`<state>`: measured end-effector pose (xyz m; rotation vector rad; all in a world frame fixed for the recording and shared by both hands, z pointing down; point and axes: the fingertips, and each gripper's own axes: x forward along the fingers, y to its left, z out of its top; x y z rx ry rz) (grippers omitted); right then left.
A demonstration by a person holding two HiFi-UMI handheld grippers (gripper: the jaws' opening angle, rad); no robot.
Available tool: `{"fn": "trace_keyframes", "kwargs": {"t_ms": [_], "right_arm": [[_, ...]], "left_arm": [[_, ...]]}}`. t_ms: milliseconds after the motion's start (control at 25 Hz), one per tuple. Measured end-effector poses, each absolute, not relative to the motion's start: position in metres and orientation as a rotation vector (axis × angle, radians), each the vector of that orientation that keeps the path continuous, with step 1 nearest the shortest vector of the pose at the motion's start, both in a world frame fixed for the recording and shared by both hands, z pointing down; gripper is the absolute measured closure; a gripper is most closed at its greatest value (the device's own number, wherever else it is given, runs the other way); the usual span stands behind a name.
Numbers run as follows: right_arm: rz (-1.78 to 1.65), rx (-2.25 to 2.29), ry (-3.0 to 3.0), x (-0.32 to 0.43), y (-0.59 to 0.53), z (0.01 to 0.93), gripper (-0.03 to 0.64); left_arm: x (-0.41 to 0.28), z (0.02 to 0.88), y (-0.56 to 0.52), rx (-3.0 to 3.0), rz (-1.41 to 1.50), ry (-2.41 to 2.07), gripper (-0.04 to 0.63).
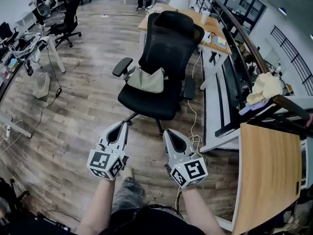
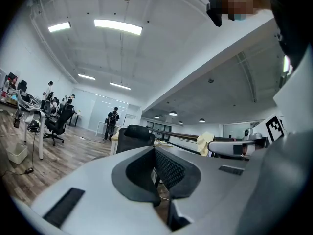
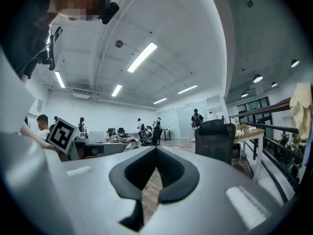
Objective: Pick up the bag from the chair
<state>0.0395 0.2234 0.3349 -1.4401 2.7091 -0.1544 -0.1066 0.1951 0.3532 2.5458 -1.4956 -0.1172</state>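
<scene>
A beige soft bag [image 1: 146,80] lies on the seat of a black mesh office chair [image 1: 168,43], slumped against its backrest. Both grippers hover low over the wooden floor, short of the chair's base and apart from the bag. My left gripper [image 1: 121,125] and my right gripper [image 1: 168,131] point toward the chair, each shut with nothing between its jaws. In the left gripper view the left gripper [image 2: 154,149] has the chair [image 2: 134,137] just beyond its tips. In the right gripper view the right gripper [image 3: 156,150] has the chair [image 3: 215,141] off to the right. The bag is hidden in both gripper views.
A wooden desk [image 1: 213,27] stands behind the chair. A white desk frame [image 1: 220,106] and a wooden tabletop [image 1: 269,170] line the right side. A white cable [image 1: 193,124] trails on the floor by the chair's base. Another black chair [image 1: 68,18] stands at the far left.
</scene>
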Motion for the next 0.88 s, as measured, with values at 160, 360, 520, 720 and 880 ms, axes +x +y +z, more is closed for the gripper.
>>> {"fn": "trace_keyframes", "kwargs": {"t_ms": [160, 360, 520, 720, 880], "right_arm": [[-0.164, -1.474, 2.700, 0.022, 0.188, 0.335, 0.609], [-0.173, -1.510, 2.679, 0.004, 0.150, 0.337, 0.609], [-0.175, -1.540, 2.658, -0.009, 0.124, 0.341, 0.609], [-0.163, -1.562, 2.640, -0.020, 0.101, 0.341, 0.609], [-0.165, -1.572, 2.630, -0.024, 0.089, 0.342, 0.609]], "left_arm": [[-0.125, 0.356, 0.158, 2.545, -0.112, -1.466, 0.598], [-0.141, 0.358, 0.115, 2.563, -0.109, -1.419, 0.598], [-0.152, 0.361, 0.086, 2.584, -0.107, -1.381, 0.598], [-0.160, 0.363, 0.062, 2.608, -0.105, -1.344, 0.598], [-0.161, 0.364, 0.048, 2.615, -0.113, -1.327, 0.598]]}}
